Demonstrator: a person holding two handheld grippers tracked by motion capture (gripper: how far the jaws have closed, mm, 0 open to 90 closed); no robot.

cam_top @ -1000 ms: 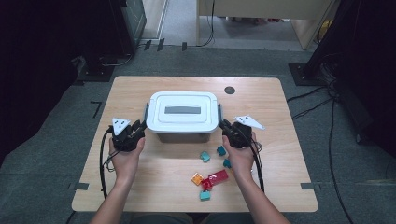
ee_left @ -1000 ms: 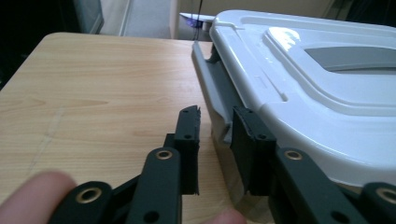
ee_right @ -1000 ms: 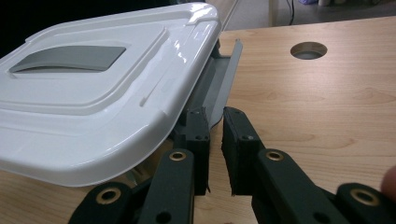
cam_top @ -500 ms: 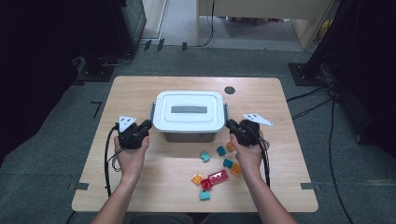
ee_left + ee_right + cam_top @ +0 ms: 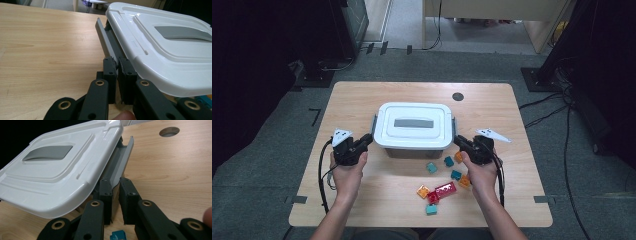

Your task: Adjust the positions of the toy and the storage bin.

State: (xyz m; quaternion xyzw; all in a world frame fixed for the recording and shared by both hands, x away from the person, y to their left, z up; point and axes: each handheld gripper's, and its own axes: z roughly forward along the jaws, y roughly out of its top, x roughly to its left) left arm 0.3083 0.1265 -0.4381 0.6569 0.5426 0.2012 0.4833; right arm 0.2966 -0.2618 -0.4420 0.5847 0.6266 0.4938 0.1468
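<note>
A white lidded box point(image 5: 414, 131) sits in the middle of the wooden table point(image 5: 362, 100), its lid point(image 5: 414, 125) on and a grey inset panel set in the top. Each short end carries a grey latch flap.

The person's hands come in from the near edge, one on each side of the box. The left gripper point(image 5: 366, 142) reaches in at the near left corner. In the left gripper view its two black fingers point(image 5: 110, 72) stand almost together, pinched on the near end of the left latch point(image 5: 103, 42), which runs away from them along the side of the box under the lid's overhang. They are closed on that grey flap.

The right gripper point(image 5: 460, 143) mirrors it at the near right corner. In the right gripper view its fingers point(image 5: 127, 195) stand a little further apart than the left ones, and the near end of the right latch point(image 5: 122, 162) comes down into the gap between them, close against the left-hand finger. Whether the pads actually press on the flap I cannot tell.

On the near side of the box, towards the right, small blocks lie loose on the table: teal blocks point(image 5: 431, 167), orange blocks point(image 5: 422, 191) and a red block point(image 5: 445, 190). The right hand point(image 5: 481, 175) rests among them. A dark round hole point(image 5: 457, 96) sits in the table beyond the box, to the far right.
</note>
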